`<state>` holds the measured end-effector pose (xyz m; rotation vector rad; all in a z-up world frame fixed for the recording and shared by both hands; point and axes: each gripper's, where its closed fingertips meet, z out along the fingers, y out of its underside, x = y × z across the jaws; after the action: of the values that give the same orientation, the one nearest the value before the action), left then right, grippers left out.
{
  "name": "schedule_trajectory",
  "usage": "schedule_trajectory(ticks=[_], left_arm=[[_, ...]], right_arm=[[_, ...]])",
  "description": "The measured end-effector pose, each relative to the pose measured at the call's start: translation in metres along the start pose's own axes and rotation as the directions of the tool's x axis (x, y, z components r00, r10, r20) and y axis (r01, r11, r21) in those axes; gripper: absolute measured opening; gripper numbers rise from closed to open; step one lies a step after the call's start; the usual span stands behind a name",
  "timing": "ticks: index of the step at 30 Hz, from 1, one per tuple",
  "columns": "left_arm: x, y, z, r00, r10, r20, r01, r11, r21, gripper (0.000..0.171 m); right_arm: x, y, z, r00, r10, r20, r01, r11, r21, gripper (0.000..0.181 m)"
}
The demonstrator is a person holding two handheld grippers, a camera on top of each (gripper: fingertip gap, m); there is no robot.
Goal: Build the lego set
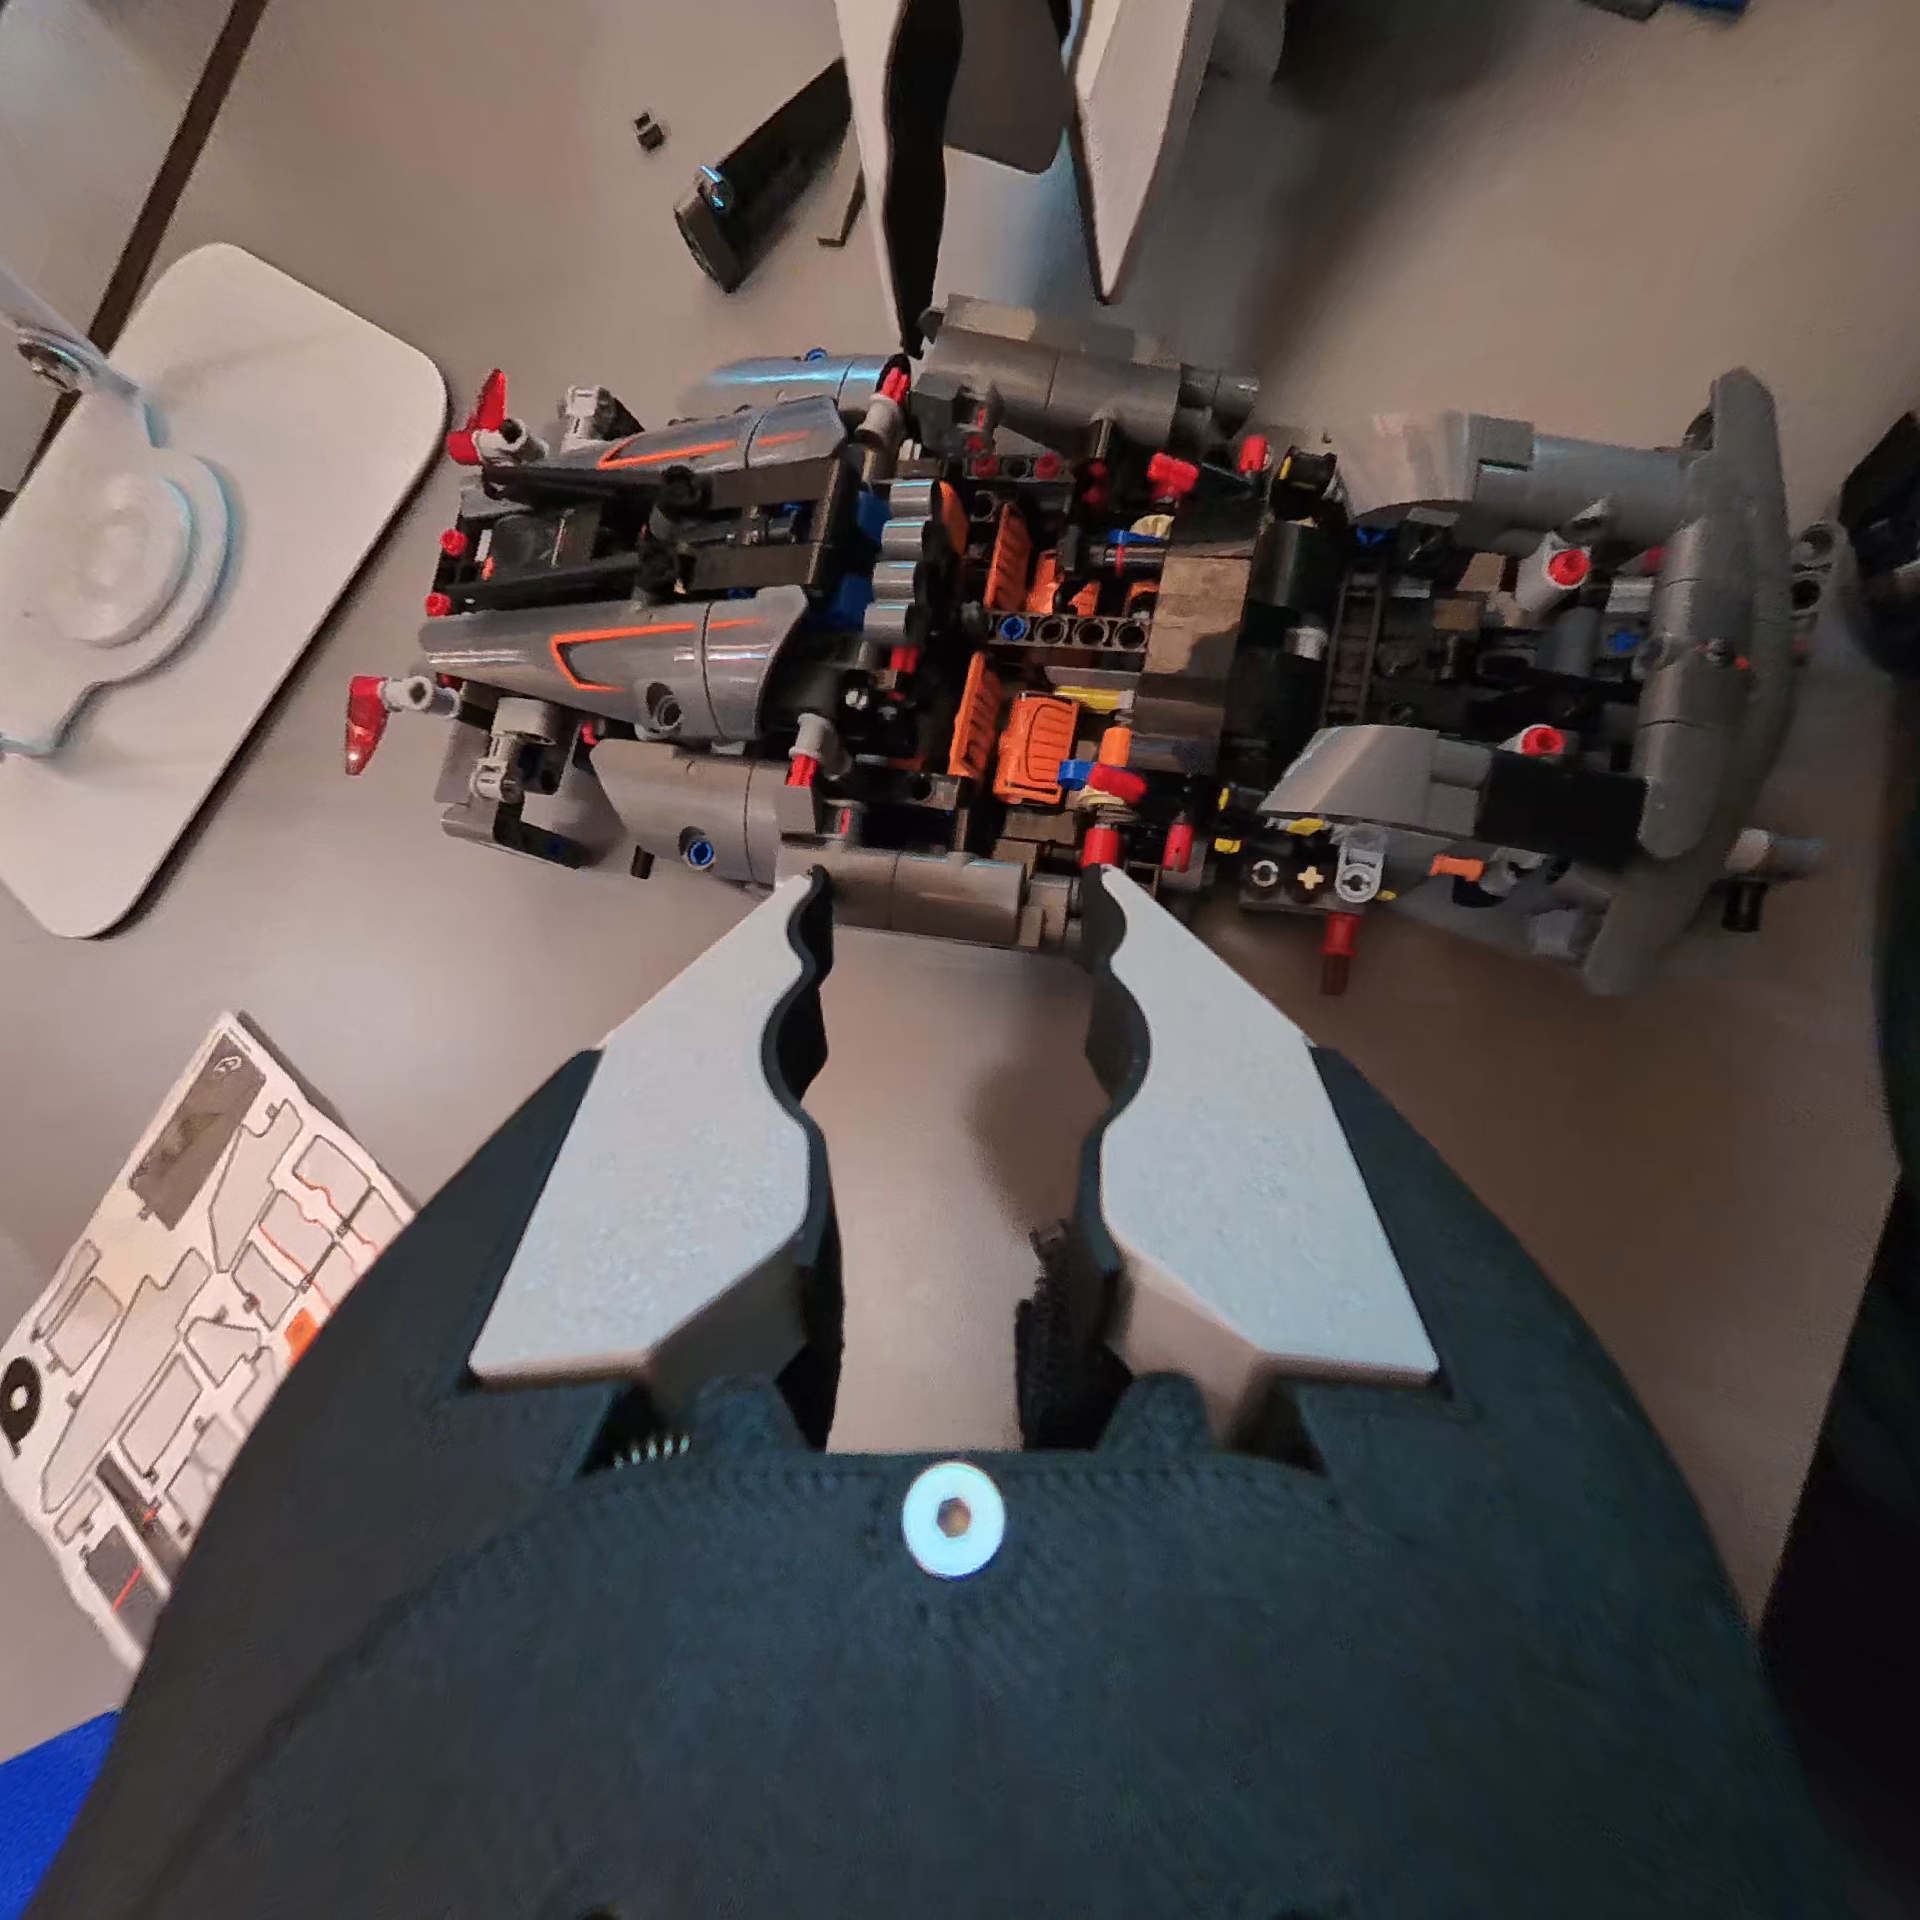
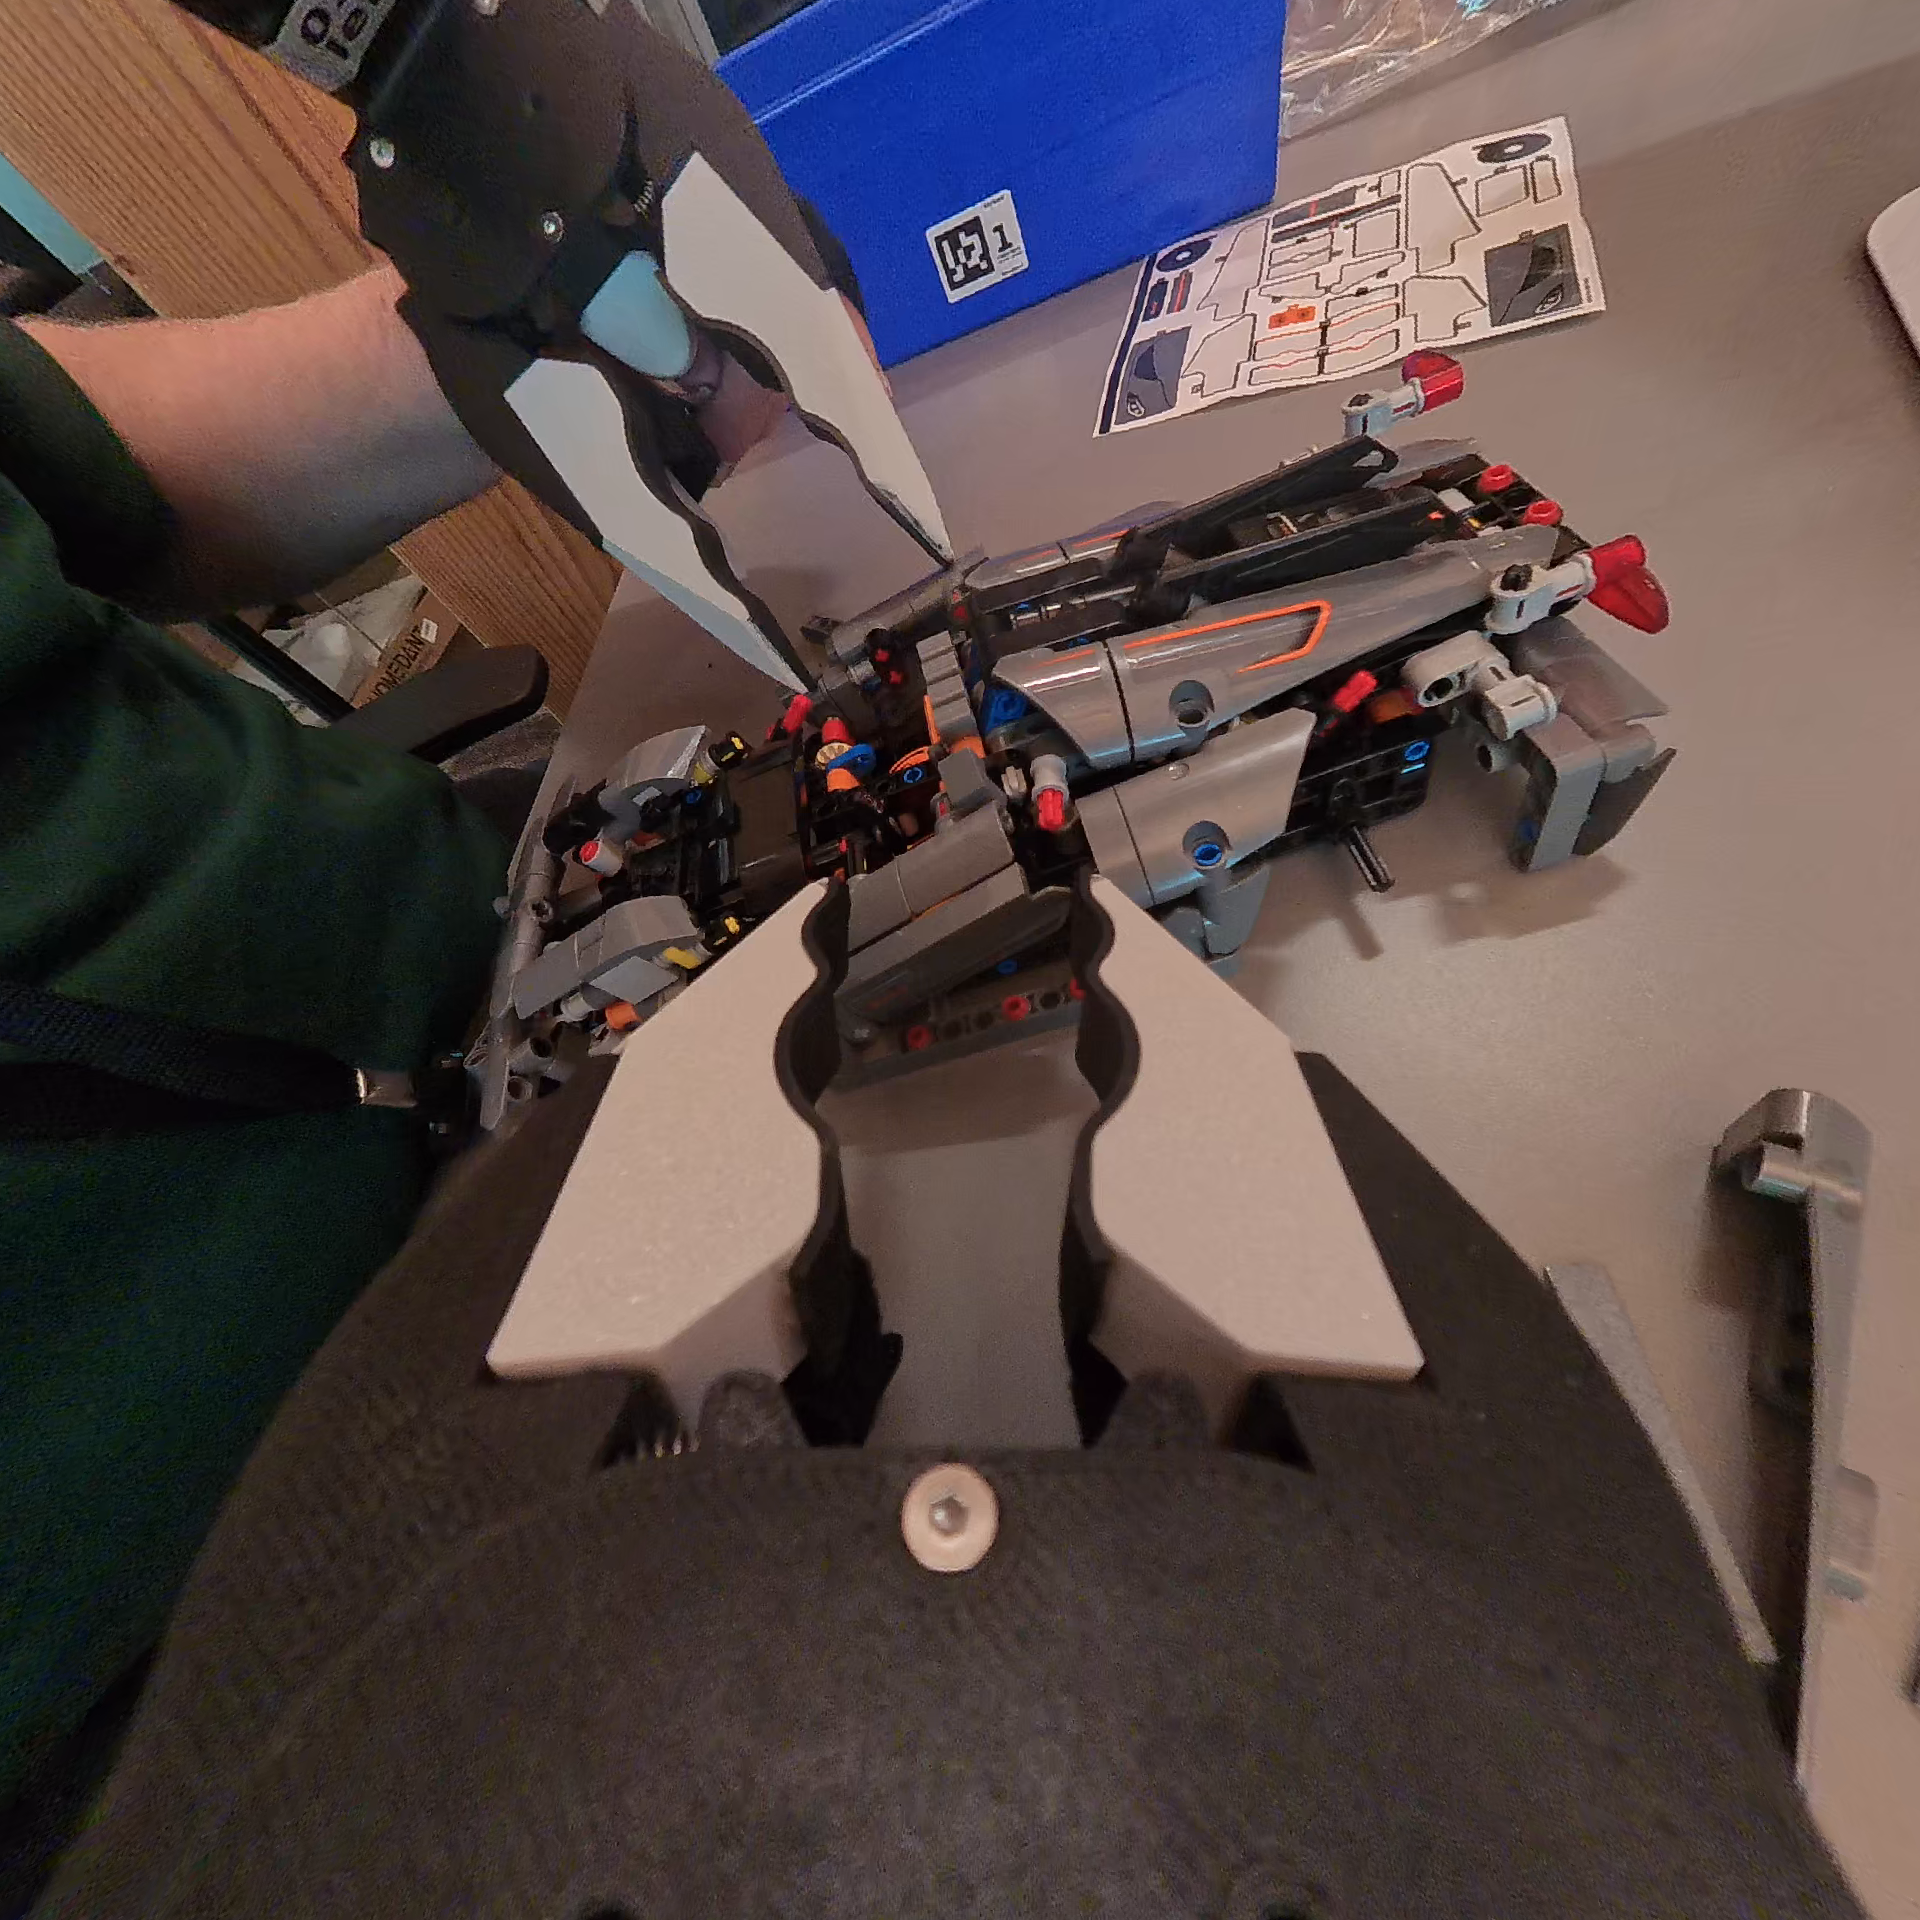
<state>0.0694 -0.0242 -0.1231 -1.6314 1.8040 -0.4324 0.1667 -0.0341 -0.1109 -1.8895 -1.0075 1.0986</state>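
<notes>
A grey, black and orange lego car [image 1: 1039, 623] lies across the grey table [image 1: 935, 1143], its red-tipped end to the left. It also shows in the right wrist view [image 2: 1195, 707]. My left gripper [image 1: 956, 894] is open, its tips either side of a grey side panel [image 1: 935, 894] on the car's near edge. My right gripper [image 2: 961, 904] is open, its tips either side of a grey panel [image 2: 935, 935] on the opposite side. Each gripper shows in the other's view, the right [image 1: 1013, 322] and the left [image 2: 873, 623], both at the car's edge.
A sticker sheet [image 1: 187, 1299] [image 2: 1351, 270] lies on the table. A white stand base [image 1: 208, 571] is to the left, with a black bar [image 1: 758, 187] behind the car. A blue bin [image 2: 1018, 156] stands behind. A grey lego piece [image 2: 1808, 1299] lies at right. A person's arm [image 2: 208, 436] holds the left gripper. Some 11 cm of space lies between my two pairs of fingers.
</notes>
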Motion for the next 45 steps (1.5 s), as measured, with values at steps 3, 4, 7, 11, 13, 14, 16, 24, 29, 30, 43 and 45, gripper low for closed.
schedule_trajectory(ticks=[3,4,7,11,13,14,16,24,29,30,43,45], left_arm=[[0.006,0.000,-0.002,0.994,-0.036,-0.102,0.037,0.999,0.004,0.058],[0.007,0.000,-0.002,0.990,-0.059,-0.127,0.060,0.998,0.005,0.061],[0.008,0.000,-0.003,0.984,-0.063,-0.168,0.065,0.998,0.009,0.061],[0.007,0.002,-0.002,0.989,0.010,-0.149,-0.011,1.000,-0.008,0.061],[0.005,0.003,-0.001,0.993,0.056,-0.108,-0.058,0.998,-0.020,0.057],[0.005,0.003,-0.001,0.993,0.085,-0.086,-0.087,0.996,-0.020,0.057],[0.006,0.003,0.002,0.991,0.129,-0.043,-0.130,0.991,-0.032,0.058],[0.006,0.002,0.003,0.994,0.101,-0.036,-0.101,0.995,-0.023,0.059],[-0.001,0.002,-0.002,0.994,0.108,-0.029,-0.109,0.993,-0.037,0.061],[-0.002,0.001,-0.002,0.994,0.110,-0.026,-0.111,0.993,-0.039,0.065],[-0.001,0.009,0.009,0.972,0.237,0.001,-0.235,0.965,-0.121,0.078],[-0.001,0.009,0.009,0.964,0.266,0.023,-0.261,0.957,-0.129,0.077]], right_arm=[[0.000,0.000,0.000,1.000,0.001,0.001,-0.001,1.000,0.000,0.041],[0.000,0.000,0.000,1.000,0.002,0.003,-0.002,1.000,0.001,0.041],[0.000,0.000,0.000,1.000,0.005,0.006,-0.005,1.000,0.003,0.041],[0.000,-0.001,0.000,1.000,0.009,0.009,-0.009,1.000,0.005,0.041],[0.000,-0.001,-0.001,1.000,0.009,0.009,-0.009,1.000,0.005,0.041],[0.000,-0.001,0.000,1.000,0.009,0.009,-0.009,1.000,0.004,0.041],[0.000,0.000,0.000,1.000,0.009,0.009,-0.009,1.000,0.004,0.041],[0.000,0.000,0.000,1.000,0.005,0.003,-0.005,1.000,-0.001,0.041],[0.000,0.000,0.000,1.000,0.004,0.003,-0.004,1.000,-0.002,0.041],[0.000,0.000,0.000,1.000,0.005,0.004,-0.005,1.000,-0.001,0.041],[-0.001,-0.001,-0.001,1.000,0.015,0.012,-0.016,1.000,0.006,0.041],[0.000,0.000,-0.001,1.000,0.017,0.013,-0.017,1.000,0.005,0.041]])
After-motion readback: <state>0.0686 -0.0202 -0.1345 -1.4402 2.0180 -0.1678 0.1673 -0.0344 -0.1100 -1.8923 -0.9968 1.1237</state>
